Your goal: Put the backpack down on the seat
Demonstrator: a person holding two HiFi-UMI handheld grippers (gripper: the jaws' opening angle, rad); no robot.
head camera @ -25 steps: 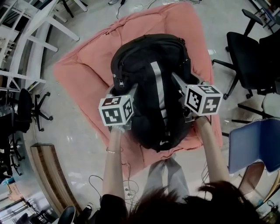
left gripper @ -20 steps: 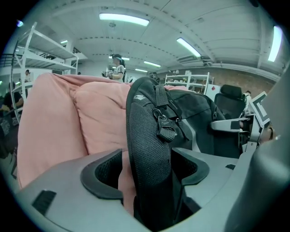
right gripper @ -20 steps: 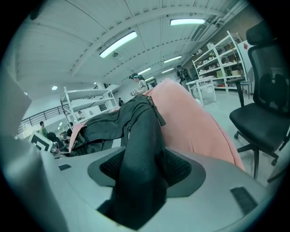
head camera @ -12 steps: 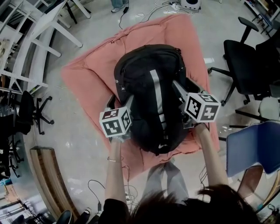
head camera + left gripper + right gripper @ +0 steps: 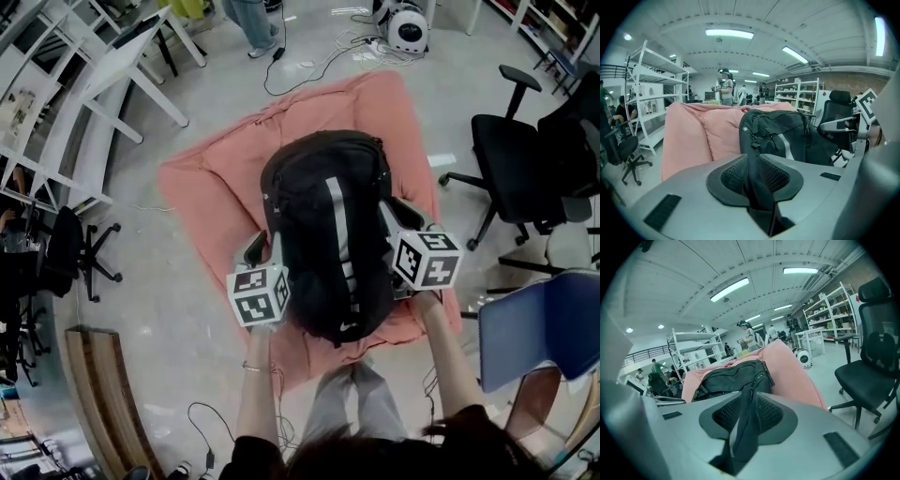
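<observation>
A black backpack (image 5: 328, 234) with a grey stripe sits over a pink beanbag seat (image 5: 211, 187), between my two grippers. My left gripper (image 5: 266, 251) is at the bag's left side and my right gripper (image 5: 401, 217) at its right. In the left gripper view the jaws have just been closing, and the left gripper (image 5: 752, 176) pinches a black strap (image 5: 755, 190) that leads to the backpack (image 5: 783, 136). The right gripper (image 5: 743, 416) has also just been closing, on another black strap (image 5: 740, 437) of the backpack (image 5: 731, 378). Whether the bag's underside rests on the seat is hidden.
Black office chairs (image 5: 525, 159) stand at the right, with a blue chair (image 5: 544, 319) nearer me. White tables and shelving (image 5: 84, 112) line the left, beside a black chair (image 5: 61, 248) and a wooden bench (image 5: 103, 394). Cables and a standing person (image 5: 248, 19) are beyond the seat.
Both grippers and the backpack between them have shifted toward the top of the picture, further over the pink seat. The view now takes in more of the floor beyond.
</observation>
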